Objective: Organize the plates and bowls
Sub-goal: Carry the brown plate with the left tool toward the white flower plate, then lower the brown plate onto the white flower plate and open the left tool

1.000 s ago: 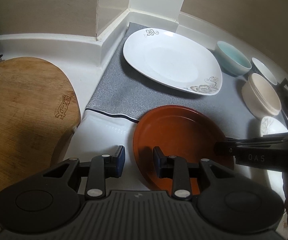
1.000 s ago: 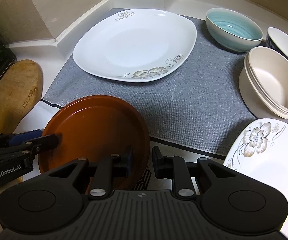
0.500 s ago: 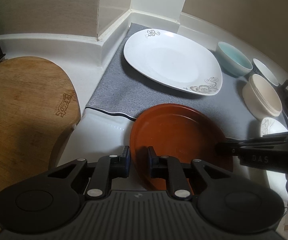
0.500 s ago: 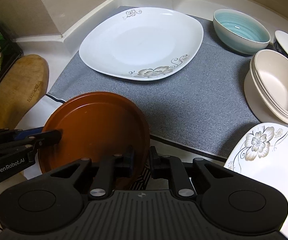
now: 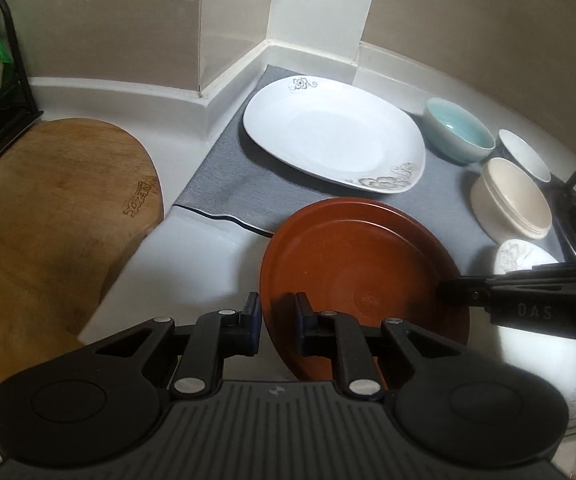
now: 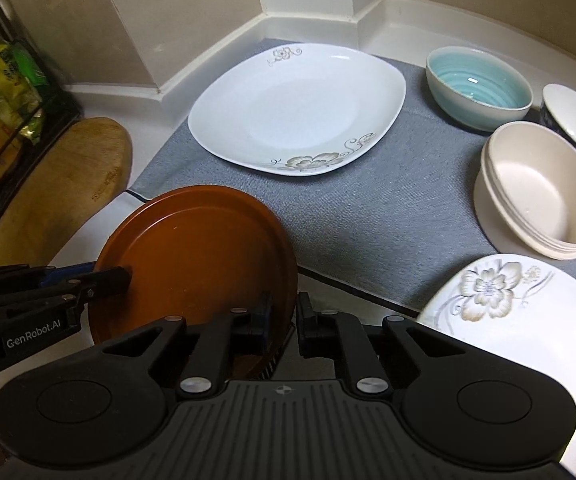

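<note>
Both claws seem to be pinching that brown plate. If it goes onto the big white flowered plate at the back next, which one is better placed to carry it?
Probably the right gripper: clamped on the brown plate's rim, with open grey mat leading to the white plate. The left gripper grips the opposite rim.
</note>
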Available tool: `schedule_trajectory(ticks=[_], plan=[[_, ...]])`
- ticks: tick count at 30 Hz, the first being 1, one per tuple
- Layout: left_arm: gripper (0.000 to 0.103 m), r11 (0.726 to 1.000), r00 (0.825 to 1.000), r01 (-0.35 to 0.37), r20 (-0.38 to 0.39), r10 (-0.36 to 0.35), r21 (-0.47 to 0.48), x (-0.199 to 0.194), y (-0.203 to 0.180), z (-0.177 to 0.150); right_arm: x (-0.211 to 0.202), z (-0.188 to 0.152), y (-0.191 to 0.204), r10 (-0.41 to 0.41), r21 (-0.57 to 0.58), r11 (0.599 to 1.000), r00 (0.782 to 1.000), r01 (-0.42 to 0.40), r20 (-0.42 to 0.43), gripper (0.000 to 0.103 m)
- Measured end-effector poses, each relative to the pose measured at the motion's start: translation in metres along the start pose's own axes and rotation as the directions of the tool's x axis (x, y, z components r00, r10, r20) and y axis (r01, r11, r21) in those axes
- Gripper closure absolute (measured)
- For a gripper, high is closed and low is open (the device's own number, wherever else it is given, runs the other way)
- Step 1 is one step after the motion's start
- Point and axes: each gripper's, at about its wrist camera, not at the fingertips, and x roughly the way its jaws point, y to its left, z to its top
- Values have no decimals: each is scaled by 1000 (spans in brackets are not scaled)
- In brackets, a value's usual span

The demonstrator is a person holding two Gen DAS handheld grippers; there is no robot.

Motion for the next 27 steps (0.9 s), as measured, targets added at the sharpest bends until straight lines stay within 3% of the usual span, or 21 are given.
schedule_trajectory(ticks=[11, 19, 27], plan=[[85, 999, 999, -18, 32, 17, 33, -29, -60, -16, -49, -30, -32, 28, -18, 999, 999, -28, 39, 90], [85, 993, 999, 19, 25, -22, 113, -30, -104, -24, -71, -61, -67, 16, 39, 999, 999, -18, 48, 90], [85, 971, 997, 78, -4, -79, 227, -19, -154, -27, -90, -82, -109, -32, 159, 987, 996, 18, 86, 90]])
